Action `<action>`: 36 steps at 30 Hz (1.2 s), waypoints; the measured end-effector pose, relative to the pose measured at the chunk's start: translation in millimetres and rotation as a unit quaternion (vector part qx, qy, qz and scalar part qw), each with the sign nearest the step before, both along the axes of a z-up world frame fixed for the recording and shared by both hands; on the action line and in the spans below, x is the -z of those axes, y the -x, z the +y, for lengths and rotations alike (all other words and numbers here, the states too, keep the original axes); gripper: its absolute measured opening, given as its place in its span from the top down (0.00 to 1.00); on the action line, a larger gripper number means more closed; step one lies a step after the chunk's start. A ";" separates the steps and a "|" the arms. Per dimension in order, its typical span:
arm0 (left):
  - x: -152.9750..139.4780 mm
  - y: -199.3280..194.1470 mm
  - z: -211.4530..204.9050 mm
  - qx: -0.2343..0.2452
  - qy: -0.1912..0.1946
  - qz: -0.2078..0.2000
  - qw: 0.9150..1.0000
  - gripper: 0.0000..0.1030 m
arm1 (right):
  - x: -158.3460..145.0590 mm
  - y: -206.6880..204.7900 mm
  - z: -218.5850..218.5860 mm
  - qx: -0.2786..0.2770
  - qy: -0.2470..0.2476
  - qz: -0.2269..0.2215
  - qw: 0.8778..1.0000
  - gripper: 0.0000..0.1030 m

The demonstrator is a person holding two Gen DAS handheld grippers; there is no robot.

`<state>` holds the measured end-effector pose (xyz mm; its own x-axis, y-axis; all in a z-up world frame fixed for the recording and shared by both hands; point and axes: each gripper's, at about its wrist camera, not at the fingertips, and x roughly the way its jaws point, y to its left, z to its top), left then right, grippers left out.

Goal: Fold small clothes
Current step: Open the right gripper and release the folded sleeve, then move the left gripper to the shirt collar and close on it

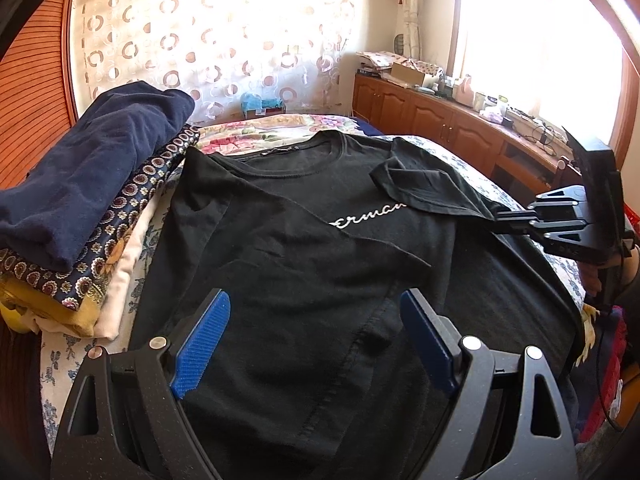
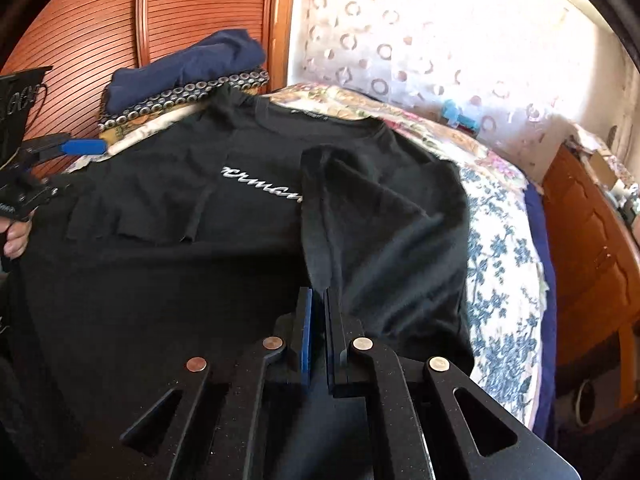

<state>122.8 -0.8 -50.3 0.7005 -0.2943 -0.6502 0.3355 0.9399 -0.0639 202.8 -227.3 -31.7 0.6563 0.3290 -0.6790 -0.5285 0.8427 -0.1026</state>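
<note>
A black T-shirt (image 1: 304,248) with white script lettering lies face up on the bed, both sleeves folded in over the chest. My left gripper (image 1: 316,304) is open and empty, hovering over the shirt's lower middle. My right gripper (image 2: 318,292) is shut on the hem of the shirt's right sleeve (image 2: 316,216), which lies folded over the lettering. The right gripper also shows at the right of the left wrist view (image 1: 496,216), and the left gripper at the left edge of the right wrist view (image 2: 80,148). The shirt (image 2: 160,280) fills the right wrist view.
A stack of folded clothes (image 1: 92,184), navy on top, sits on the bed left of the shirt, against a wooden wardrobe (image 2: 120,20). The floral bedspread (image 2: 500,264) extends right. A wooden cabinet (image 1: 440,120) with clutter stands under the window.
</note>
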 end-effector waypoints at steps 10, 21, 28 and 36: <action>-16.5 -17.1 26.3 -0.027 -0.017 -0.016 0.999 0.15 | -13.2 -2.9 -20.4 0.018 -0.045 0.001 0.999 0.54; -28.4 -76.3 42.9 -0.033 -0.033 -0.005 0.999 0.15 | -12.9 -50.0 -33.5 0.081 -0.058 -0.016 0.995 0.42; -29.0 -119.7 37.8 -0.024 -0.040 0.008 0.999 0.18 | -9.0 -87.8 -38.2 0.099 -0.061 -0.008 0.993 0.40; -24.1 -163.1 33.8 -0.021 -0.061 0.026 0.998 0.32 | -8.6 -138.5 -42.2 0.110 -0.056 -0.004 0.992 0.39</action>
<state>285.9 33.0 -26.1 0.6753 -0.1820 -0.7148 0.2943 0.9551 0.0349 341.3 -269.5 -23.2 0.7264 0.2497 -0.6403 -0.3299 0.9440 -0.0062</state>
